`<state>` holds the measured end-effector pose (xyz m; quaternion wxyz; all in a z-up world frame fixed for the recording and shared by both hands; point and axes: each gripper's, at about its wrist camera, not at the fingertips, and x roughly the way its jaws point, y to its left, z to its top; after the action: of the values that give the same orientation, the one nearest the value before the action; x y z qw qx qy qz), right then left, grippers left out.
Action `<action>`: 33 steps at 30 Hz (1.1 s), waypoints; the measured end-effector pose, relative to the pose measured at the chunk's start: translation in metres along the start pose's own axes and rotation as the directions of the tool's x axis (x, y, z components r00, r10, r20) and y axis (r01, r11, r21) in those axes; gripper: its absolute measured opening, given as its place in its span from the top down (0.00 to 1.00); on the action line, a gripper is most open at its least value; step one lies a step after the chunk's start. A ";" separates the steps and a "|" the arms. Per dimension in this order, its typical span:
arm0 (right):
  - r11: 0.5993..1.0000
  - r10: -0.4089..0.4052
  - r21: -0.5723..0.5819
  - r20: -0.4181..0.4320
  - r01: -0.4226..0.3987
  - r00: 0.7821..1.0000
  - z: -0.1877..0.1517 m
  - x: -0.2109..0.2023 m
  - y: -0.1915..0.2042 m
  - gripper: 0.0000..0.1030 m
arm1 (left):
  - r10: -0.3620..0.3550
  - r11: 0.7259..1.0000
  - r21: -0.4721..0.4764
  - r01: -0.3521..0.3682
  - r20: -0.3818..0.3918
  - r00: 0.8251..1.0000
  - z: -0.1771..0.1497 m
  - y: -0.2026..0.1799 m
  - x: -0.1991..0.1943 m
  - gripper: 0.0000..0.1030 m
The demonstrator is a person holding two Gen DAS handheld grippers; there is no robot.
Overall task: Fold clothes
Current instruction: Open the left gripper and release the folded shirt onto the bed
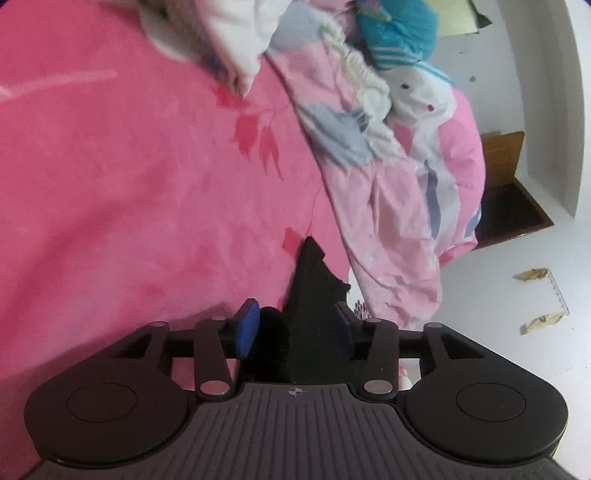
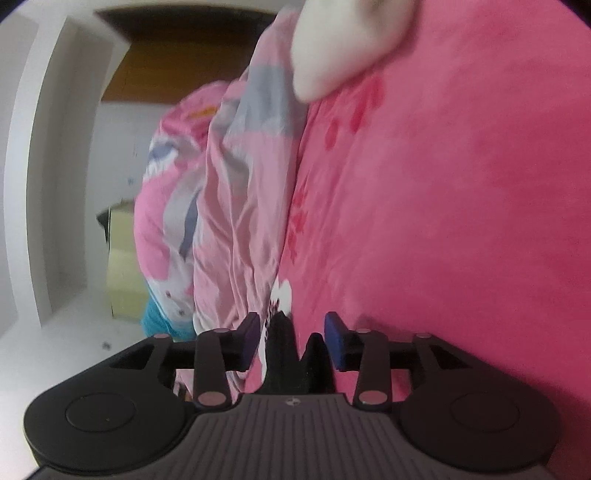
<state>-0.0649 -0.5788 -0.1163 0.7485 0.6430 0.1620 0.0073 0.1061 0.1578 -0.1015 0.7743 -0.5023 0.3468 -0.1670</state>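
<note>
The left tool (image 1: 295, 328) stands with its blue pads (image 1: 246, 328) parted to a middling gap, and a black garment (image 1: 310, 295) rises between them in a crumpled peak without either pad clearly pressing on it. The right tool (image 2: 291, 341) shows the same middling gap, its blue pads (image 2: 335, 341) apart, with two dark points of the black garment (image 2: 282, 347) standing up between them and free of the pads. In both views the garment lies on a deep pink bed sheet (image 1: 129, 184) printed with red leaves, close to the tools. Beside the sheet lies a rumpled pale pink quilt (image 1: 388, 206) with grey and white patches, draped over the edge of the bed. Beyond it sit a white cloth (image 1: 236, 40) and a turquoise striped item (image 1: 399, 33). A white floor (image 1: 498, 295) with scraps of litter (image 1: 532, 275) shows past the bed.
</note>
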 end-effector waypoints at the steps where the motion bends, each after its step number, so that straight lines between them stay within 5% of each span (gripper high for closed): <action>1: 1.000 0.011 0.008 0.005 -0.011 1.000 -0.003 -0.011 0.001 0.58 | -0.011 1.000 0.006 0.011 0.001 1.000 -0.003 -0.002 -0.009 0.56; 6: 0.993 0.112 -0.026 -0.032 -0.112 0.993 -0.035 -0.067 0.018 0.58 | -0.063 0.996 0.060 0.065 -0.026 0.998 -0.030 -0.013 -0.052 0.54; 10: 0.985 0.151 -0.073 -0.095 -0.159 0.984 -0.071 -0.105 0.033 0.58 | -0.022 0.984 0.175 0.035 -0.075 0.997 -0.059 -0.015 -0.070 0.54; 19: 0.985 -0.058 -0.167 -0.082 0.043 0.995 -0.108 -0.122 0.020 0.61 | 0.079 0.947 0.315 -0.061 -0.045 0.996 -0.099 0.006 -0.070 0.63; 23: 0.876 -0.221 -0.444 -0.025 0.188 0.975 -0.116 -0.112 0.038 0.62 | 0.106 0.887 0.453 -0.083 -0.025 0.994 -0.108 -0.004 -0.071 0.65; 28: 0.758 -0.252 -0.627 -0.027 0.179 0.967 -0.121 -0.094 0.049 0.63 | 0.119 0.836 0.542 -0.087 -0.025 0.993 -0.113 -0.004 -0.077 0.65; 33: 0.643 -0.266 -0.757 -0.076 0.119 0.961 -0.134 -0.074 0.053 0.63 | 0.131 0.748 0.657 -0.093 -0.009 0.991 -0.124 -0.009 -0.080 0.65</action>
<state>-0.1588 -0.4575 -0.0640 0.9240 0.2559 0.2794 0.0510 -0.0374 0.1200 -0.0951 0.8999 -0.1733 0.3167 -0.2447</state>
